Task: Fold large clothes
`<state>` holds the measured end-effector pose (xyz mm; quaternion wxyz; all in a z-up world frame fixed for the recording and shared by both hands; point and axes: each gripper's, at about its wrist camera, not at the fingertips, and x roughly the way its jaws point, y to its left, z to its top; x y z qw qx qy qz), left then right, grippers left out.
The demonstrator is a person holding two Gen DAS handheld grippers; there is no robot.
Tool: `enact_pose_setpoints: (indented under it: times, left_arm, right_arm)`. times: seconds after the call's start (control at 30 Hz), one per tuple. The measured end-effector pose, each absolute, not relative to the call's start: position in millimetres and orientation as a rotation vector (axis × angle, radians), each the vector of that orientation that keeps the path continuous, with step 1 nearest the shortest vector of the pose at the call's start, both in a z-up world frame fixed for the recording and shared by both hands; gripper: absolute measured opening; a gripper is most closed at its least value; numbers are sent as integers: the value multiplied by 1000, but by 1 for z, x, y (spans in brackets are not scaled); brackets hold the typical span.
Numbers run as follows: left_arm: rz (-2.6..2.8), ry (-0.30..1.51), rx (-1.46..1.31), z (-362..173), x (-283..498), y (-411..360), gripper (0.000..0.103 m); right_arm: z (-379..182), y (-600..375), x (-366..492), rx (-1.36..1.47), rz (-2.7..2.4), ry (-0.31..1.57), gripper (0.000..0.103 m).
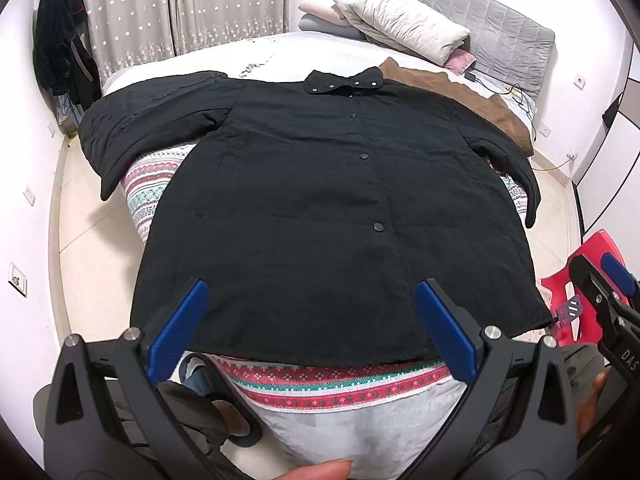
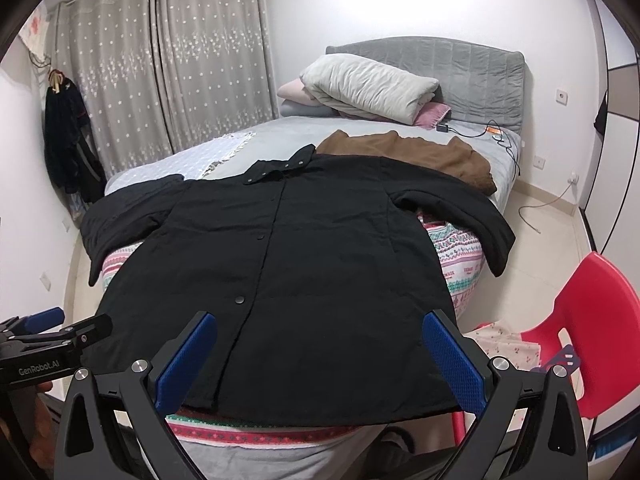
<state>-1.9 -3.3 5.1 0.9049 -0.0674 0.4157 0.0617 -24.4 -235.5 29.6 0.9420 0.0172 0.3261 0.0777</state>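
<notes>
A large black button-front coat (image 1: 320,200) lies flat, front up, on the foot of the bed, collar away from me, both sleeves spread out to the sides. It also shows in the right wrist view (image 2: 304,272). My left gripper (image 1: 316,312) is open and empty, hovering just above the coat's hem. My right gripper (image 2: 320,344) is open and empty, also over the hem, to the right of the left one. The right gripper shows at the right edge of the left wrist view (image 1: 600,292), and the left gripper at the left edge of the right wrist view (image 2: 52,332).
The coat lies on a patterned red and teal blanket (image 1: 320,384) over the bed (image 2: 280,128). A brown garment (image 2: 420,152) lies behind the coat. Pillows (image 2: 368,88) are stacked at the headboard. A red plastic chair (image 2: 580,340) stands at the right. Dark clothes (image 2: 68,148) hang on the left wall.
</notes>
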Motion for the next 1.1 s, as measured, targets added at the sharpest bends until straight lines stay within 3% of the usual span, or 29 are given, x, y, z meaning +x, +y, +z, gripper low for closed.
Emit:
enact_pose_setpoints:
  times: [0.53, 0.77, 0.97, 1.1]
  left_arm:
    - [120, 928, -136, 4, -1, 2, 103]
    - [89, 920, -316, -16, 1, 58, 103]
    - [115, 1023, -659, -82, -6, 140, 103]
    - [229, 1059, -627, -102, -9, 179, 102]
  right_arm:
    - [29, -240, -28, 2, 136, 657, 103]
    - [26, -261, -49, 121, 281, 533, 103]
    - [-28, -307, -4, 169, 124, 671, 103]
    - [-66, -360, 22, 377, 60, 811, 103]
